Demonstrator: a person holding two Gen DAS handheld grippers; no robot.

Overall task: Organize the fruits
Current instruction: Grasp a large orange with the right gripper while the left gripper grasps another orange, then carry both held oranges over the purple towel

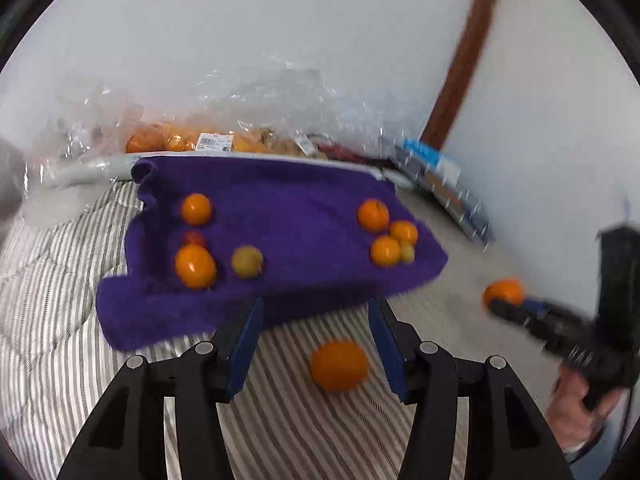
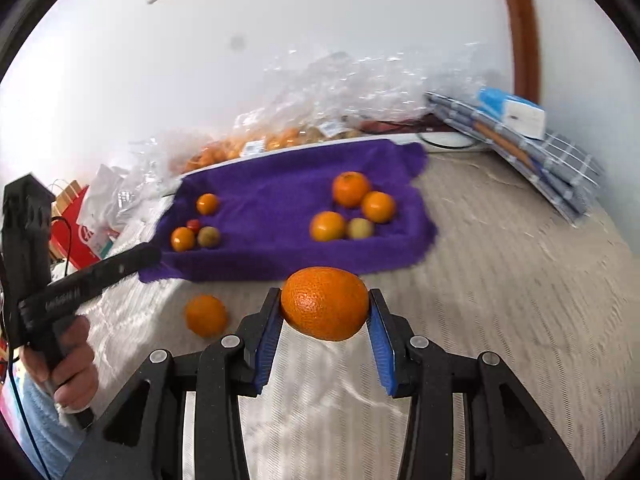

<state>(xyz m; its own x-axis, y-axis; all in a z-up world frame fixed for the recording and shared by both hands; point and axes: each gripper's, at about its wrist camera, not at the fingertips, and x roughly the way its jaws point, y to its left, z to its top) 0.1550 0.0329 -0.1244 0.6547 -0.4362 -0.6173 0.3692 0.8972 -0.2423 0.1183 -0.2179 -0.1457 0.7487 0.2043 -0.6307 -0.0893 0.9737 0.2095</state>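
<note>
A purple towel (image 1: pixel 280 216) (image 2: pixel 280 208) lies on the striped bedding, with several oranges and small yellowish fruits in two groups, left (image 1: pixel 195 266) (image 2: pixel 183 239) and right (image 1: pixel 373 215) (image 2: pixel 351 189). My right gripper (image 2: pixel 325 306) is shut on a large orange (image 2: pixel 325 303), held above the bedding in front of the towel; it also shows in the left wrist view (image 1: pixel 503 294). My left gripper (image 1: pixel 316 308) is open, and a loose orange (image 1: pixel 339 366) (image 2: pixel 205 315) lies on the bedding between its fingers.
Clear plastic bags with more oranges (image 1: pixel 192 142) (image 2: pixel 256 144) lie behind the towel against the wall. A stack of folded cloths and a blue-white box (image 2: pixel 512 112) sits at the right. A red paper bag (image 2: pixel 80 236) stands at the left.
</note>
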